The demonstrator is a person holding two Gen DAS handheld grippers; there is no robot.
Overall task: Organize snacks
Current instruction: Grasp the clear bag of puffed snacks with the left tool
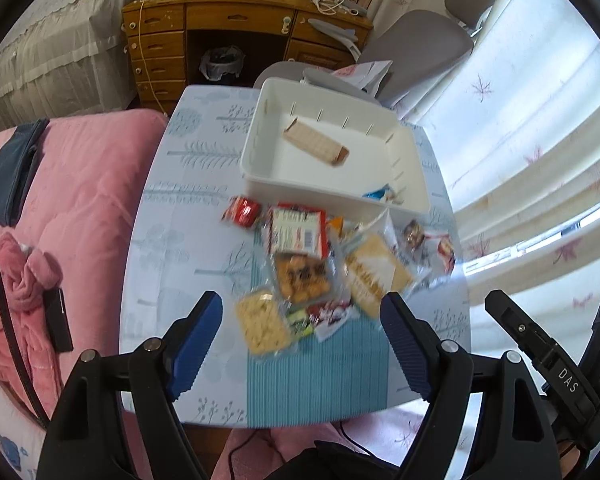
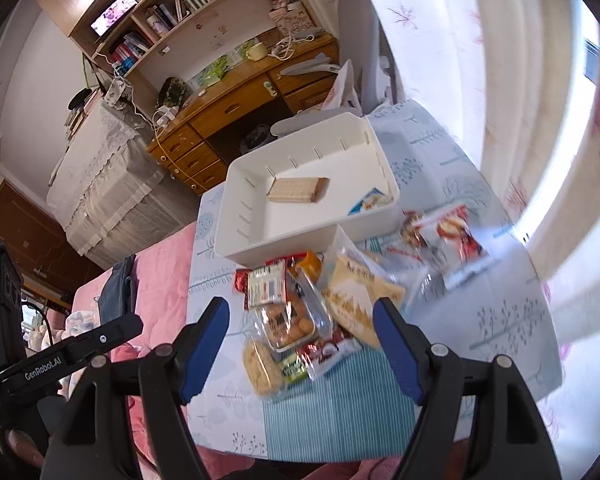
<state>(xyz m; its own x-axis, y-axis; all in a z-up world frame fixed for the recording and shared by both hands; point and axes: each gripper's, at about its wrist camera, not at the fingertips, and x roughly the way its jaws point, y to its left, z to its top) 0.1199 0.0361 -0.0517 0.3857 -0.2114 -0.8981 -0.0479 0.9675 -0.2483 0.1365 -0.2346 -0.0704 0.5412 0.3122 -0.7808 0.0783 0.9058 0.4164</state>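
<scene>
- Both pairs of jaws stand wide with nothing between them: the left gripper [image 1: 302,322] and the right gripper [image 2: 302,328] hang above the near side of the bench [image 1: 180,208], clear of the snacks
- At the left, off the bench, lies a pink bed cover [image 1: 80,184] with a dark blue pouch [image 1: 12,172] on it
- Near the bench's left edge the patterned cloth is bare; a small red packet [image 1: 242,210] is the leftmost snack, just in front of the tray's near left corner
- Next comes the heap at the middle of the bench: a red-and-white packet [image 1: 298,232] touching the tray's near wall, a clear pack of brown biscuits [image 1: 302,276] in front of it, and a pale yellow cracker pack [image 1: 262,326] nearest the person, on the teal striped mat [image 1: 320,384]
- A white tray [image 1: 256,152] sits at the far side of the bench, holding a long wafer pack [image 1: 316,146] near its middle and a blue-and-white packet [image 1: 378,194] in its near right corner
- Right of the heap lies a tan packet [image 1: 374,272], tilted, its near end beside the left gripper's right jaw in the left wrist view
- Toward the bench's right edge lie two red-printed packets [image 2: 458,236], apart from the heap and blurred
</scene>
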